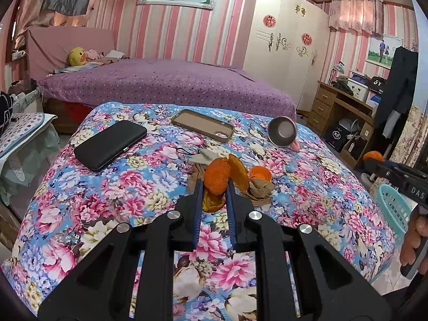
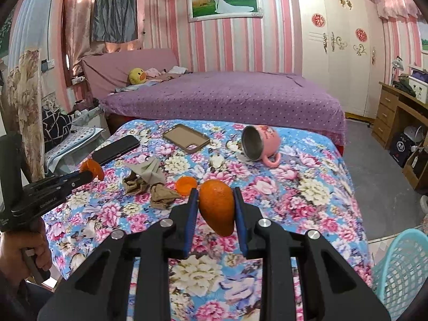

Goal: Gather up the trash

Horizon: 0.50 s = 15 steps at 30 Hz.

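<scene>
Orange peel [image 1: 218, 175] sits pinched in the left gripper [image 1: 214, 187]; the right gripper [image 2: 216, 200] clamps another peel [image 2: 217, 207], nearer the teal basket [image 2: 404, 264] at its right.

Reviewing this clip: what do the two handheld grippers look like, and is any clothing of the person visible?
Both the left gripper and the right gripper have black angular linkage bodies with silver round pivot bolts and two blue-padded fingers. White lettering marks the right gripper's side. Each hangs on a dark pistol-style handle. Only a dark sleeve edge shows.
</scene>
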Motion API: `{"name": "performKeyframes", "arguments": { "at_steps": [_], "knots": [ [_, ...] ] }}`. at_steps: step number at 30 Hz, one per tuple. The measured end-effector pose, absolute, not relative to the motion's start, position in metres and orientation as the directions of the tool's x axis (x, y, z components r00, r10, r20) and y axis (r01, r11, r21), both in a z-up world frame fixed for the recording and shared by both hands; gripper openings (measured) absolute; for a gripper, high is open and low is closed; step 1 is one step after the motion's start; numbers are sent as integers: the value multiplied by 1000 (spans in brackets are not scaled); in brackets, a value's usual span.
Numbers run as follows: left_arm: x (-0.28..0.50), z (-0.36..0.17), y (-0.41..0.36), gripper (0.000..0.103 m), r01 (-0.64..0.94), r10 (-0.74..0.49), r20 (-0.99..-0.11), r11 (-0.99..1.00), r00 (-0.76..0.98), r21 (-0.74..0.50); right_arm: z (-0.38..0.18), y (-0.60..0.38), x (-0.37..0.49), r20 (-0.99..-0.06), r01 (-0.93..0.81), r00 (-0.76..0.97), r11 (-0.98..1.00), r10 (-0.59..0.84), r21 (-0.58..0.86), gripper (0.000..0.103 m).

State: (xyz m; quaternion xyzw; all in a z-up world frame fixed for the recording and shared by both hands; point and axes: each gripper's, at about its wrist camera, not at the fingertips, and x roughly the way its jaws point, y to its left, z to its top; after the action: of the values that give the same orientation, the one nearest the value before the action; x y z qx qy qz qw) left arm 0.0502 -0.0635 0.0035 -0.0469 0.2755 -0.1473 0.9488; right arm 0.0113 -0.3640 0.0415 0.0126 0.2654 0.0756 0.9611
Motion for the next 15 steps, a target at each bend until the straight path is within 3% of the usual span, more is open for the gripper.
{"name": "performKeyframes", "arguments": {
  "at_steps": [15],
  "knots": [
    [42, 13, -84, 15, 303, -340, -460, 940, 820, -157, 47, -386, 7, -492, -110, 860, 991, 134, 77, 26]
  ]
}}
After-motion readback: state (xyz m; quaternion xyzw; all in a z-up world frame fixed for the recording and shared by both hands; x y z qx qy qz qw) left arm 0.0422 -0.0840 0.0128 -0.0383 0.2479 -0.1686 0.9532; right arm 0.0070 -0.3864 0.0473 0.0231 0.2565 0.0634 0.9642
